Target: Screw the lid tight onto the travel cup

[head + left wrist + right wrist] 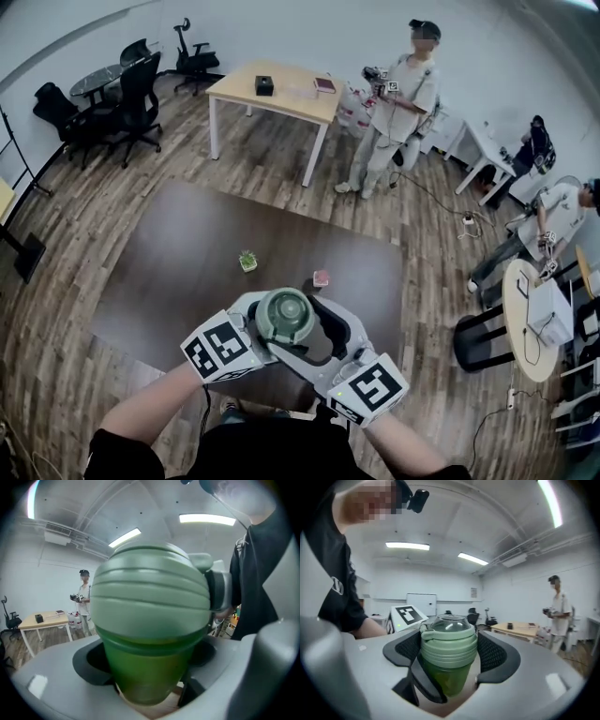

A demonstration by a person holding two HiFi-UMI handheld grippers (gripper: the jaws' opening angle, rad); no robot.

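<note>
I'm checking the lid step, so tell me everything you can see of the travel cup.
The travel cup is held roughly upright above the dark table, clear of it. Its translucent green, plastic-looking body is clamped in the left gripper. The ribbed pale-green lid, with a clear domed top and a side tab, sits on the cup, flanked and apparently pressed by the right gripper.
</note>
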